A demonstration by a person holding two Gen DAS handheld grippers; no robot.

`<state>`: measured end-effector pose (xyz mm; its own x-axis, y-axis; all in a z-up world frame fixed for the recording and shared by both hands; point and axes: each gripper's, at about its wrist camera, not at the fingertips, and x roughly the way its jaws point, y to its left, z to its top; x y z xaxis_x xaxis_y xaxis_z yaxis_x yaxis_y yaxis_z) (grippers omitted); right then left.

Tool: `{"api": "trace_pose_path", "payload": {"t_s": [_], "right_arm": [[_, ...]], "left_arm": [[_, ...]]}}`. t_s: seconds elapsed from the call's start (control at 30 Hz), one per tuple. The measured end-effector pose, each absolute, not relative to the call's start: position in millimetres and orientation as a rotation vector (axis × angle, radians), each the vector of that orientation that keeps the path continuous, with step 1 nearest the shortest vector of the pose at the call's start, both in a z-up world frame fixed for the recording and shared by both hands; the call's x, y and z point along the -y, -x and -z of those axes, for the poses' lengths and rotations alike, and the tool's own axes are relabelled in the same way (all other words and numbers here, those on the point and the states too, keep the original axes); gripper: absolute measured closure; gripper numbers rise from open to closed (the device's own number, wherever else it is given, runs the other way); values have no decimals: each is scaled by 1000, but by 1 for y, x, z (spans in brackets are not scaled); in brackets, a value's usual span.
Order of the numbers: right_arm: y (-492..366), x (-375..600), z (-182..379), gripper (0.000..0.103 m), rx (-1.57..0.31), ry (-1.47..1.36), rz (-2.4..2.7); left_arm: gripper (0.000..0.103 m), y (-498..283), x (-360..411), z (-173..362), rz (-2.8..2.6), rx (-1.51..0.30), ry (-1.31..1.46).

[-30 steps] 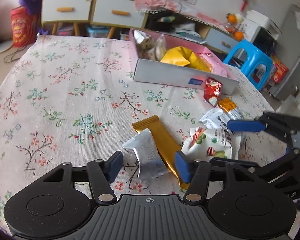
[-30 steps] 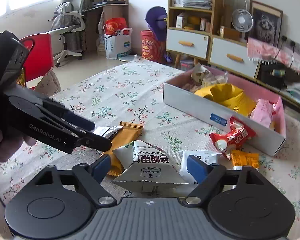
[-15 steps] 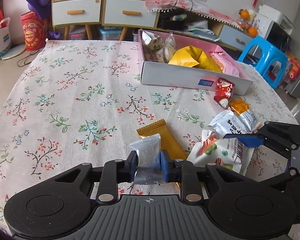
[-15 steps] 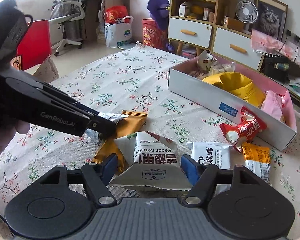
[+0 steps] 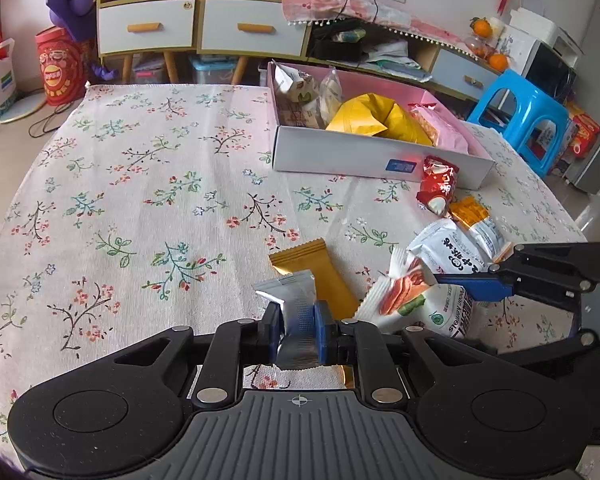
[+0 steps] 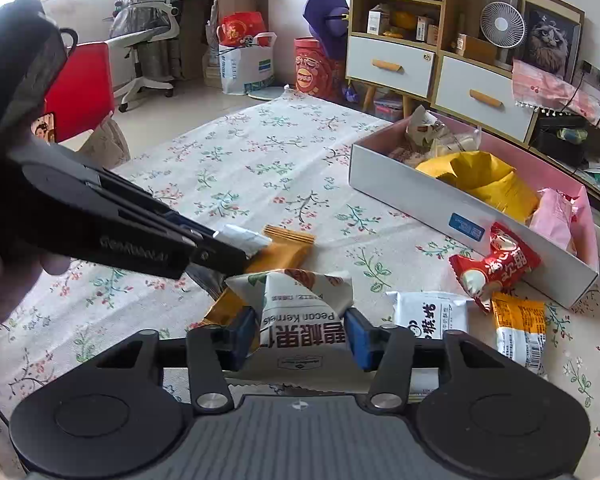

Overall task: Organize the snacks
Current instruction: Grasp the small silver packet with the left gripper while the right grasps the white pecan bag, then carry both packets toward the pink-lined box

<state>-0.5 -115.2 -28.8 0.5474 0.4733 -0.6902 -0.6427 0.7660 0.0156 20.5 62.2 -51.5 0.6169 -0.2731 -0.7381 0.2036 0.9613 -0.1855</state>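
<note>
My left gripper (image 5: 297, 330) is shut on a silver snack packet (image 5: 294, 312) and holds it over the floral tablecloth. The packet (image 6: 242, 238) also shows in the right wrist view. My right gripper (image 6: 302, 334) is shut on a white pecan kernels pouch (image 6: 300, 308), which also shows in the left wrist view (image 5: 420, 308). A gold bar wrapper (image 5: 312, 270) lies just ahead of the left gripper. A white and pink box (image 5: 376, 158) at the far right holds a yellow bag (image 5: 376, 118) and other snacks.
Loose on the cloth near the box lie a red packet (image 5: 438, 188), an orange packet (image 5: 476, 220) and a white packet (image 5: 448, 248). A blue stool (image 5: 520, 116) stands past the table's right edge. Drawers (image 5: 204, 32) stand behind the table.
Both grippers closed from open: the left onto the silver packet, the right onto the pecan pouch. Both packets now sit pinched and slightly raised.
</note>
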Motion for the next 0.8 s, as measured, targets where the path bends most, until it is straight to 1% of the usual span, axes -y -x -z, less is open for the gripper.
{"api": "trace_pose_path", "payload": {"t_s": [0.1, 0.33, 0.8], "right_arm": [[-2, 116, 26, 74, -749, 232, -669], [-4, 119, 25, 76, -760, 219, -671], [-12, 123, 8, 77, -729, 167, -645]], "left_arm": [[89, -20, -64, 52, 283, -854, 93], [89, -18, -63, 50, 299, -824, 87], [89, -21, -65, 32, 298, -758, 86]]}}
